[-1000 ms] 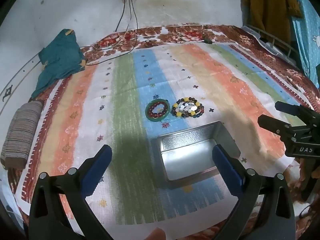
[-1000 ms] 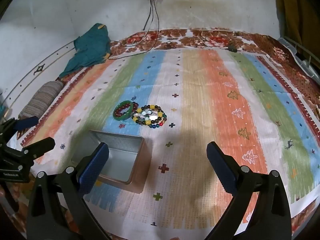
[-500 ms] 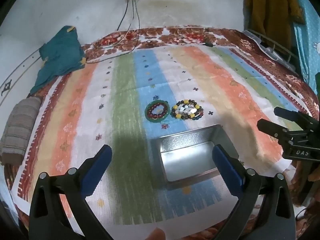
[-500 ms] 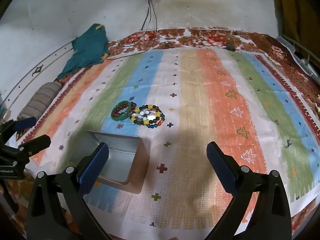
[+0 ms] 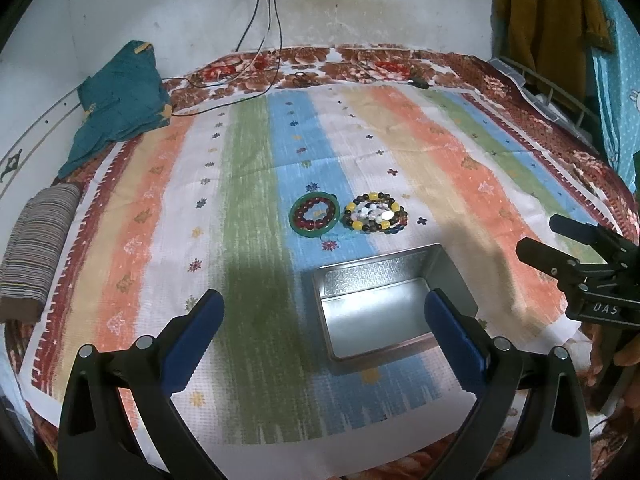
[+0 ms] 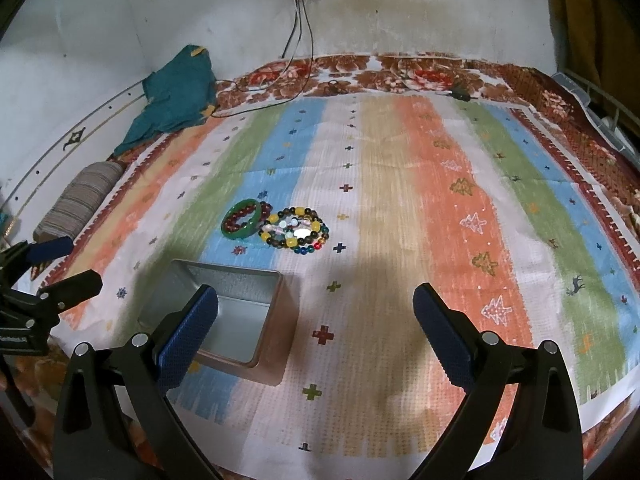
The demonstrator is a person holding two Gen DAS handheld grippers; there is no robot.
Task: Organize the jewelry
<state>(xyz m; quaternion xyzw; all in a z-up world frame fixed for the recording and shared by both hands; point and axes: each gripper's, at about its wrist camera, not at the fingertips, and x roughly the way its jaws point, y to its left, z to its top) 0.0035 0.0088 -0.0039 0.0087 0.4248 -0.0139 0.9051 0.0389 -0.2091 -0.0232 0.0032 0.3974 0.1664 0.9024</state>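
Note:
A green bangle with a dark red bead bracelet inside it (image 5: 315, 215) (image 6: 241, 219) lies on the striped cloth. Beside it on the right is a pile of mixed bead bracelets (image 5: 376, 219) (image 6: 297, 230). An open, empty metal tin (image 5: 380, 312) (image 6: 224, 318) stands nearer to me than the jewelry. My left gripper (image 5: 324, 326) is open and empty, hovering above the cloth by the tin. My right gripper (image 6: 316, 322) is open and empty, to the right of the tin. Each gripper shows in the other's view, the right one (image 5: 560, 244) and the left one (image 6: 60, 264).
The striped cloth (image 5: 460, 152) covers a floral bedspread (image 5: 360, 68). A teal cloth (image 5: 120, 100) and a striped roll (image 5: 36, 248) lie at the left edge. Cables (image 5: 264, 40) hang from a wall socket at the back. Clothes (image 5: 536, 12) hang at the right.
Both grippers have drifted slightly; the views shifted a little. Both stay open and empty. The jewelry and the tin have not moved.

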